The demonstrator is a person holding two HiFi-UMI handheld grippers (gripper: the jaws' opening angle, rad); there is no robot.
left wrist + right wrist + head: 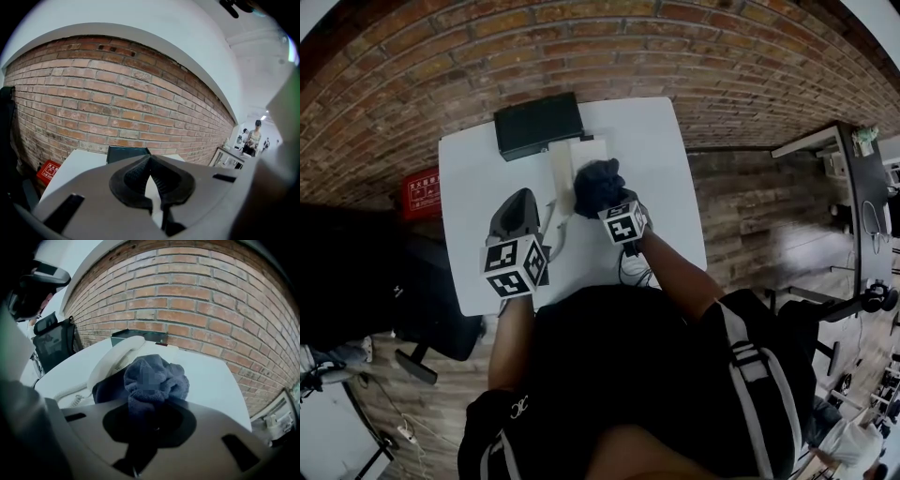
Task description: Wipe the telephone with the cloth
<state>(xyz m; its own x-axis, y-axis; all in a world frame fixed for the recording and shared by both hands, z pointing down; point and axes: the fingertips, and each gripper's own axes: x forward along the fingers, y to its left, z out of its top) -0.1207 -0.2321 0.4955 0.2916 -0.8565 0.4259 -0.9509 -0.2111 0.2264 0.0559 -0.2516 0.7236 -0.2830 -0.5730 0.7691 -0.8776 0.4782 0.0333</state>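
Cloth sits pinched in right claw beside white telephone; left claw pressed together, empty

White table set against brick wall. Black flat box at far table edge. Red box left of table, near black chair.

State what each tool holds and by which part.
Right tool grips the dark blue cloth by its bunched near end; the rest bulges beyond the jaws. Left tool is shut on nothing.
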